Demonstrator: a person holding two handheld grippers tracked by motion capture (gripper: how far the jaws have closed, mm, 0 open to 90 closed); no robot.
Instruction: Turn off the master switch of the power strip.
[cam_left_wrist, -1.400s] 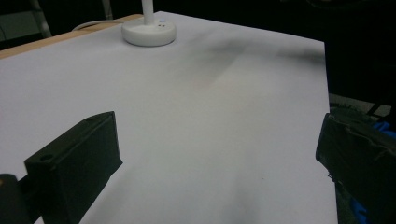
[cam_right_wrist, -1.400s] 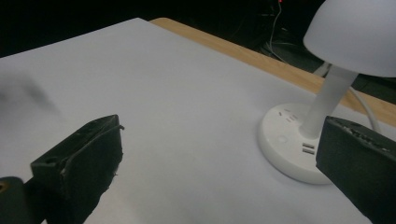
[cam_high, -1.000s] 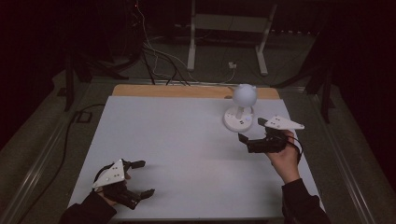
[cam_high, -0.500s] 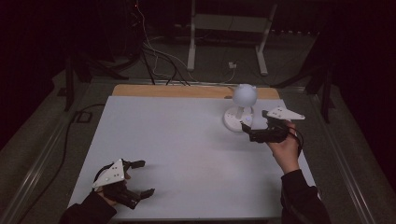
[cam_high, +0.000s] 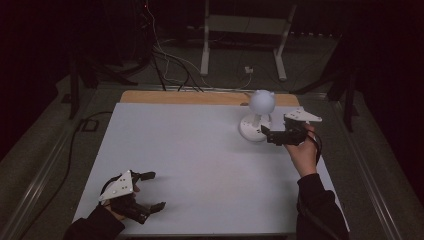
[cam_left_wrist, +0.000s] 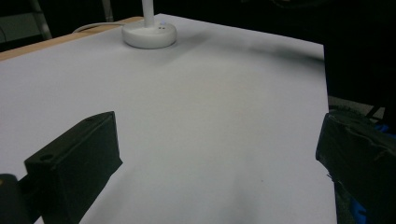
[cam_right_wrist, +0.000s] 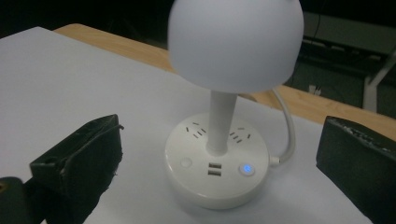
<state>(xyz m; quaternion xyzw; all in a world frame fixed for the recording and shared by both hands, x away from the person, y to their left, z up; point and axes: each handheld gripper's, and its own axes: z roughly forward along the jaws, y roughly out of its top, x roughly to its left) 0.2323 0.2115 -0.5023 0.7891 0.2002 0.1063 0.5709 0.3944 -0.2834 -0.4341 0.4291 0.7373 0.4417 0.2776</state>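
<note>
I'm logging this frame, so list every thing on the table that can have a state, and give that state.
lamp: upright on its round base, shade unlit, nothing gripping it.
blue button light: glowing on the base.
USB ports: empty.
lamp cable: attached at the base, running off toward the table's far edge.
right gripper: open, jaws pointed at the lamp base, not touching.
left gripper: open, empty, at the near left of the table.
</note>
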